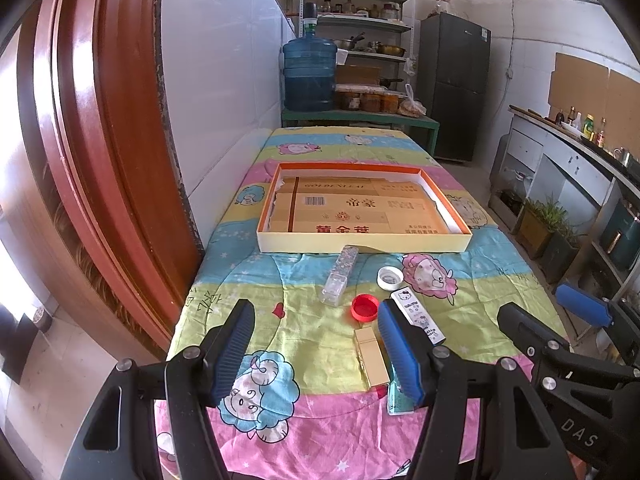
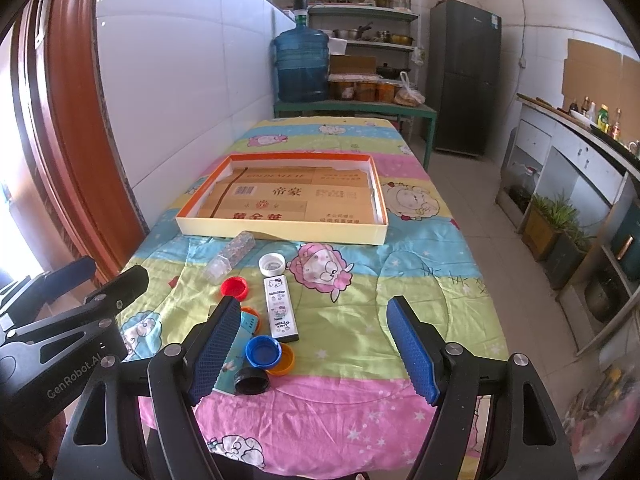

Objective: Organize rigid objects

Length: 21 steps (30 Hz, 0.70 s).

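the clear tube (image 1: 339, 276) lay on its side on the quilt-covered surface (image 2: 400, 300), its long axis running from near the left hand-held gripper (image 1: 316, 354) up toward the near wall of the shallow tray (image 1: 362, 242), the glitter-filled far end almost touching that wall. the hello kitty case (image 2: 281, 307) lay flat, its length pointing roughly toward the tray. the gold box (image 1: 371, 356) also ran lengthwise away from the camera, just beside the left hand-held gripper's right finger, which hid part of it. the teal box (image 2: 236, 354) lay largely covered by the right hand-held gripper's (image 2: 312, 348) left finger, so its full length was hard to make out. round caps lay open side up: white cap (image 2: 272, 264), red cap (image 2: 234, 287), blue cap (image 2: 263, 351) overlapping the orange cap (image 2: 285, 362), and black cap (image 2: 251, 380). both hand-held grippers hovered above the near end of the surface with fingers spread wide, holding nothing. cardboard lined the tray floor.
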Tool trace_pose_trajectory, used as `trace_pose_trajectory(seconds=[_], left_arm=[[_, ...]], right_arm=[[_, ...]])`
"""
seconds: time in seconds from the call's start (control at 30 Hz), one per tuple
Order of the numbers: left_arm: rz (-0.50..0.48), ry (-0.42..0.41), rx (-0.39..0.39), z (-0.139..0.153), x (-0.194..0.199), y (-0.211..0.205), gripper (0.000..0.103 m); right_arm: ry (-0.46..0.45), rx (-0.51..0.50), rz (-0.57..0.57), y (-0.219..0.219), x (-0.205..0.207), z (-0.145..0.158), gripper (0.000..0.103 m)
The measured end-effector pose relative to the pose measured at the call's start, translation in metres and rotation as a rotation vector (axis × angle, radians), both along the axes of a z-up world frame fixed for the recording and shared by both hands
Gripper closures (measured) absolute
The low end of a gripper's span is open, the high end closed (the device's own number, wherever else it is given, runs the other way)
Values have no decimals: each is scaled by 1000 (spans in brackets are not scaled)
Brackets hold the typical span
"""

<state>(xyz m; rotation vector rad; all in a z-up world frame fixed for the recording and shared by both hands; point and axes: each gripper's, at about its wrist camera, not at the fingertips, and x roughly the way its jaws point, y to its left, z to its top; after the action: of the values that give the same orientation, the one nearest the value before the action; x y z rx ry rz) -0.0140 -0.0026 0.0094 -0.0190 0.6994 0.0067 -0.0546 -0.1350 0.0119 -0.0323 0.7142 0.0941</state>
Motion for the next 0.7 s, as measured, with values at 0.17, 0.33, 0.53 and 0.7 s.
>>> trace_pose_trajectory(seconds=[0.17,0.33,0.53,0.7], left_arm=[[3,-1,-3,0,1,0,39],[2,-4,-4,0,1,1,39],[2,-1,-3,-1,1,1,39],[3,-1,-2,-1,1,0,39]], right_arm=[[1,3,2,-1,0,0,26],[1,5,1,-1,1,-1,26],[3,3,4,0,1,-1,26],[7,8,6,1,4,-2,26]])
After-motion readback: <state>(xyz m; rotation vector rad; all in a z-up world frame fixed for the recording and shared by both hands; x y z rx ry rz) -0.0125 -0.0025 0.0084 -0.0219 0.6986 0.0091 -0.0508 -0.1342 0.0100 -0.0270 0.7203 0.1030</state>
